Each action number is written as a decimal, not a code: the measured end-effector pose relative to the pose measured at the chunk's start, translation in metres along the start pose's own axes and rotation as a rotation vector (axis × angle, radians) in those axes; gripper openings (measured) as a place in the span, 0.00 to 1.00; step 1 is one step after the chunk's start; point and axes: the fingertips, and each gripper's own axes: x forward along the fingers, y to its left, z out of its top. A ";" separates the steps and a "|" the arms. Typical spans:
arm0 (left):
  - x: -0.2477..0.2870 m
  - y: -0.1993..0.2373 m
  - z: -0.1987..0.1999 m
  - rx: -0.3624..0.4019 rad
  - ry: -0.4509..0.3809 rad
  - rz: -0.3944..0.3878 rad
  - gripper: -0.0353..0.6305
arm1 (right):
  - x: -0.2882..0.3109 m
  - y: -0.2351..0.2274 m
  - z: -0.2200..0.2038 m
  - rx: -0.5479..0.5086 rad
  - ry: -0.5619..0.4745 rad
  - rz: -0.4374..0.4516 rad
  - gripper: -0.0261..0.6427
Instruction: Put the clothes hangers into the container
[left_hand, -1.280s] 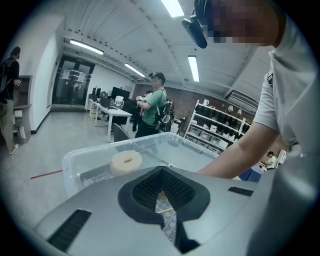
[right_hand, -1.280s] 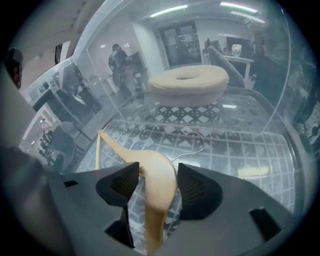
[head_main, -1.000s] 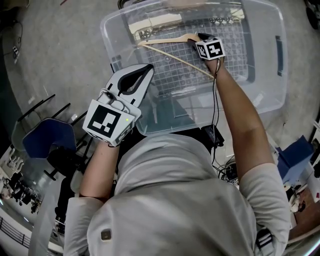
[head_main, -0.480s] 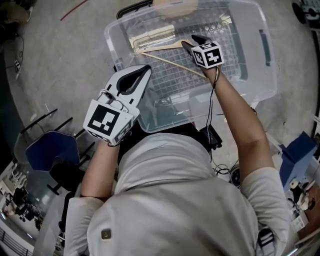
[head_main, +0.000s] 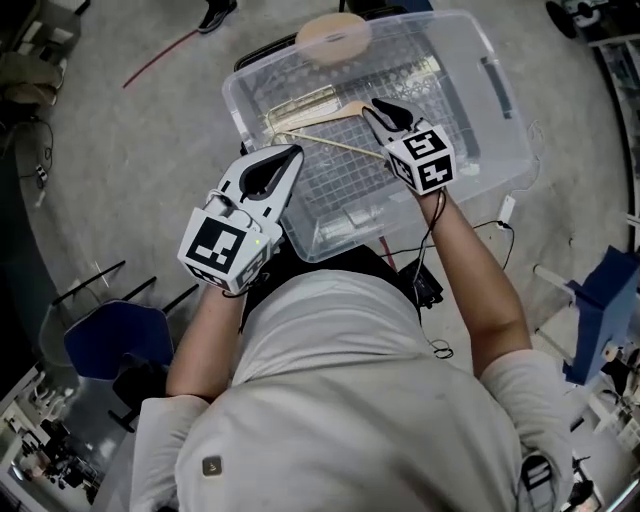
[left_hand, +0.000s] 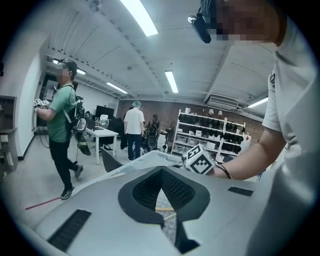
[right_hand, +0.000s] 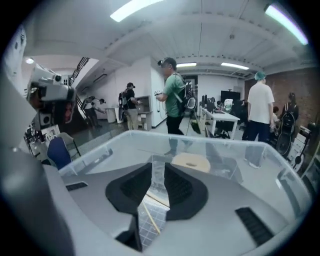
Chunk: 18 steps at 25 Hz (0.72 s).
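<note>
Down on the gridded floor of the container (head_main: 237, 95): wooden hanger (head_main: 335, 112), flat, so delivered. Above it, right gripper (head_main: 385, 108), jaws just drawn in to a narrow gap, nothing between, likely done with it. Left gripper (head_main: 291, 152) pinched together, empty, parked by the near rim.

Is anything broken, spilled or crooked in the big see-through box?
Nothing looks broken or spilled. The wooden hanger lies slanted across the bottom of the clear container, not lined up with its walls, yet fully inside. The round tan disc at the far rim is the odd bit; what it is isn't clear.
</note>
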 end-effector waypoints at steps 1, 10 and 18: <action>-0.004 -0.002 0.003 0.006 -0.004 -0.008 0.08 | -0.012 0.008 0.012 0.008 -0.031 -0.009 0.17; -0.050 -0.027 0.025 0.071 -0.072 -0.080 0.08 | -0.113 0.089 0.090 -0.031 -0.244 -0.096 0.11; -0.094 -0.036 0.038 0.108 -0.117 -0.133 0.08 | -0.166 0.154 0.113 -0.018 -0.347 -0.113 0.08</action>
